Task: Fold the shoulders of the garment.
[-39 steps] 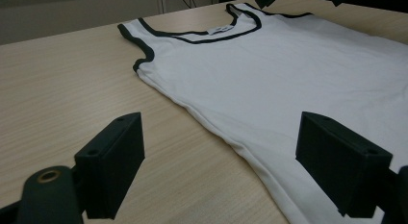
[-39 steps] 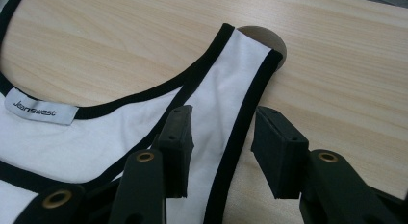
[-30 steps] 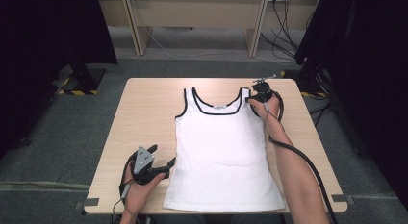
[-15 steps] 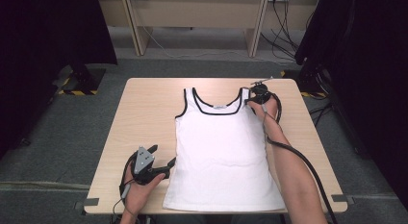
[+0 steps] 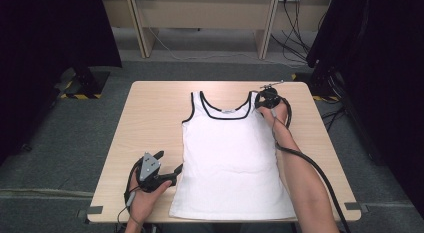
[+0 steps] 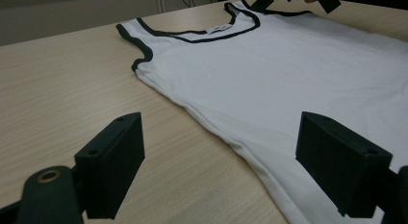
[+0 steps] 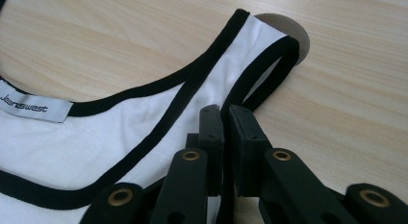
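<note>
A white tank top (image 5: 230,158) with black trim lies flat on the wooden table (image 5: 150,118), neckline at the far side. My right gripper (image 5: 264,104) sits at its far right shoulder strap. In the right gripper view my right gripper (image 7: 224,111) is shut, its jaws having just been closing, with the strap's black trim (image 7: 262,72) pinched between them. My left gripper (image 5: 170,161) rests open on the table beside the shirt's left side edge. In the left gripper view my left gripper (image 6: 223,152) has wide-apart jaws framing that edge of the tank top (image 6: 288,65), not touching it.
The right gripper's cable (image 5: 320,178) trails along the forearm and off the near edge. Bare table lies left of the shirt. Grey carpet (image 5: 75,133) surrounds the table, with a desk's legs (image 5: 142,28), floor cables and black curtains (image 5: 55,33) beyond.
</note>
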Motion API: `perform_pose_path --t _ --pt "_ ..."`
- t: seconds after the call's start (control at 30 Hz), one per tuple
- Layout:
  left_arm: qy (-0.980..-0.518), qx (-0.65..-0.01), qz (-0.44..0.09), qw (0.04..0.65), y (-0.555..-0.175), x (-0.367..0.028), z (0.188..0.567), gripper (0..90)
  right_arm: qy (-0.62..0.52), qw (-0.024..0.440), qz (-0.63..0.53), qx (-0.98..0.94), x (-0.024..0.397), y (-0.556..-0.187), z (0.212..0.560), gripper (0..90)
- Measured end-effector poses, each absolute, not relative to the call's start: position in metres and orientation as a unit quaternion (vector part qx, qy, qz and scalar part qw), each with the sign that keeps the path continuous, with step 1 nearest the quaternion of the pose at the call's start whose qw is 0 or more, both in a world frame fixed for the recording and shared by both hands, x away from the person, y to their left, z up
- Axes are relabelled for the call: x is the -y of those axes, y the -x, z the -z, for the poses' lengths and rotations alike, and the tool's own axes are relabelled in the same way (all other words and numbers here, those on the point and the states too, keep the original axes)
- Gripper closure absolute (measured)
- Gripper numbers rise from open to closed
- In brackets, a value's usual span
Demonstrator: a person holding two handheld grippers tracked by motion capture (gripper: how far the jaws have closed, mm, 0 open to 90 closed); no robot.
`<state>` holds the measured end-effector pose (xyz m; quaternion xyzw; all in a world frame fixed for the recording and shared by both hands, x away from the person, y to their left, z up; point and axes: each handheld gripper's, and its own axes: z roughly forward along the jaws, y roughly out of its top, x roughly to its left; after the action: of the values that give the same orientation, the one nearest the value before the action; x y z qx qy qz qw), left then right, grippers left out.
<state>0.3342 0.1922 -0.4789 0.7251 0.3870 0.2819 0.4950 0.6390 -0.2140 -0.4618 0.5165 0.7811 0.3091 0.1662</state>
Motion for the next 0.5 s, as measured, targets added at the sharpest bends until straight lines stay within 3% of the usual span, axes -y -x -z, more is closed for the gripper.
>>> perform_pose_path --t 0.5 --pt "-0.727 -0.387 -0.283 0.492 -0.334 -0.191 0.479 16.5 -0.5 0.173 -0.344 -0.776 0.212 -0.63 0.446 85.6"
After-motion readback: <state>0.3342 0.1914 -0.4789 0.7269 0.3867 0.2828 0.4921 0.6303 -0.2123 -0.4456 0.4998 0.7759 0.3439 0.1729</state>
